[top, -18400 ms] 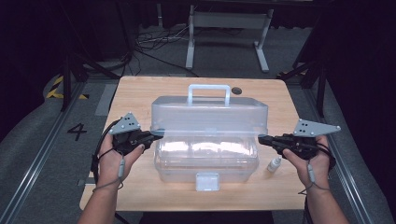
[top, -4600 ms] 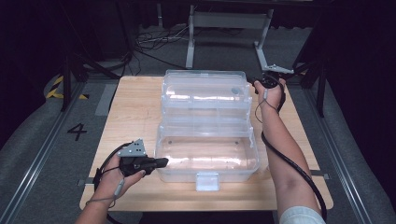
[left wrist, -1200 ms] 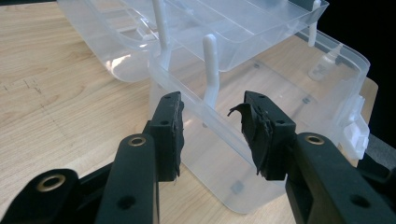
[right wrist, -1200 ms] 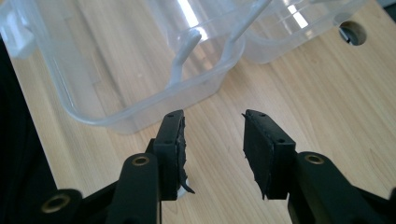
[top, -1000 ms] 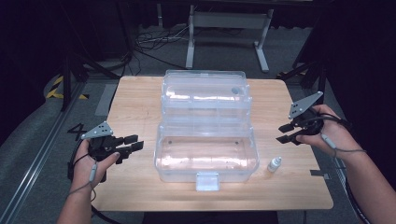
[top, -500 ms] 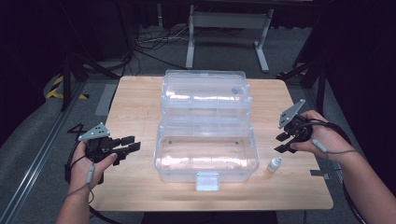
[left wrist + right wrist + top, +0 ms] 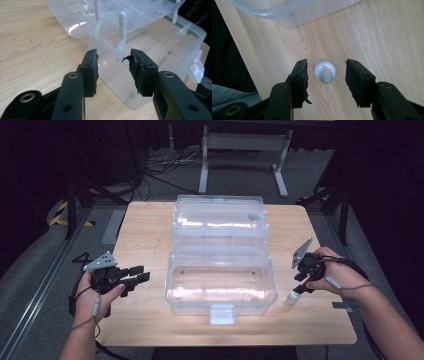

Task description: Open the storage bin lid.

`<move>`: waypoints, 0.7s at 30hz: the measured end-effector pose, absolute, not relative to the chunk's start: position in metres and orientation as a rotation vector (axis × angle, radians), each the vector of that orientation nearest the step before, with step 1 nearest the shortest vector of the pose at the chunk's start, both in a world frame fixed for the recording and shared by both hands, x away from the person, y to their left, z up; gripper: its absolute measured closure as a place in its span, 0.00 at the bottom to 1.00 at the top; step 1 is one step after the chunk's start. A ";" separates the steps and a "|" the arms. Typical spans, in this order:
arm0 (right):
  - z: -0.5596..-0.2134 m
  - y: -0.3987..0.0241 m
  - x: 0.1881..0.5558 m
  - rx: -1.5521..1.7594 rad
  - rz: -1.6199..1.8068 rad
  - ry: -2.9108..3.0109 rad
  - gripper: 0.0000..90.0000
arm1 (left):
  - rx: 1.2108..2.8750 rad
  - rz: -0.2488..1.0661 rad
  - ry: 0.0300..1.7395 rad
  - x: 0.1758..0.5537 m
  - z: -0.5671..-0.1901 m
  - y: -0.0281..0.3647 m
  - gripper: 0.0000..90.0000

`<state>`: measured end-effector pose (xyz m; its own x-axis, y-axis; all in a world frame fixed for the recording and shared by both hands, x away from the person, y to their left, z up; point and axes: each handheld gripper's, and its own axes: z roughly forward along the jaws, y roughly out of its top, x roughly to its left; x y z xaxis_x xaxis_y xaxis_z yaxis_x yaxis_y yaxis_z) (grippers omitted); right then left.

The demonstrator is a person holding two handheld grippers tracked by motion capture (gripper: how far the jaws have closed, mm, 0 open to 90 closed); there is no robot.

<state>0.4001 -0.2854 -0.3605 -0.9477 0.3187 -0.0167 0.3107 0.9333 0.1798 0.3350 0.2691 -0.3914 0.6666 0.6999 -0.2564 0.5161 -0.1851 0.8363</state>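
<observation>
A clear plastic toolbox (image 7: 220,287) stands open in the middle of the wooden table (image 7: 145,230), its upper tray tier (image 7: 220,220) swung to the far side. A small white bottle (image 7: 291,297) stands upright just right of the box. My right gripper (image 7: 300,289) points down over it. In the right gripper view the bottle (image 7: 325,71) sits between the jaws of my right gripper (image 7: 325,75), which have just been opening, and neither pad touches it. My left gripper (image 7: 137,276) hovers open left of the box; in the left gripper view my left gripper (image 7: 113,67) faces the box wall (image 7: 150,50) with nothing between its jaws.
The box's white latch (image 7: 222,314) faces the near table edge. A bit of grey tape (image 7: 345,306) lies near the right edge. Behind the table stand a metal frame's legs (image 7: 240,160) and floor cables. A corner of the box (image 7: 292,10) lies just beyond the bottle.
My right gripper has come down and nearer, from beside the box's right end to over the small white bottle. The left gripper has kept still.
</observation>
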 end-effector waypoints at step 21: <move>-0.395 -0.284 0.402 0.446 0.129 3.079 0.72 | 1.845 0.219 0.965 0.335 -0.392 0.270 0.65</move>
<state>0.4023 -0.2838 -0.3955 -0.9585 0.2846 -0.0157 0.2823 0.9555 0.0857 0.3353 0.2700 -0.3919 0.6650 0.6998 -0.2608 0.5183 -0.1810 0.8358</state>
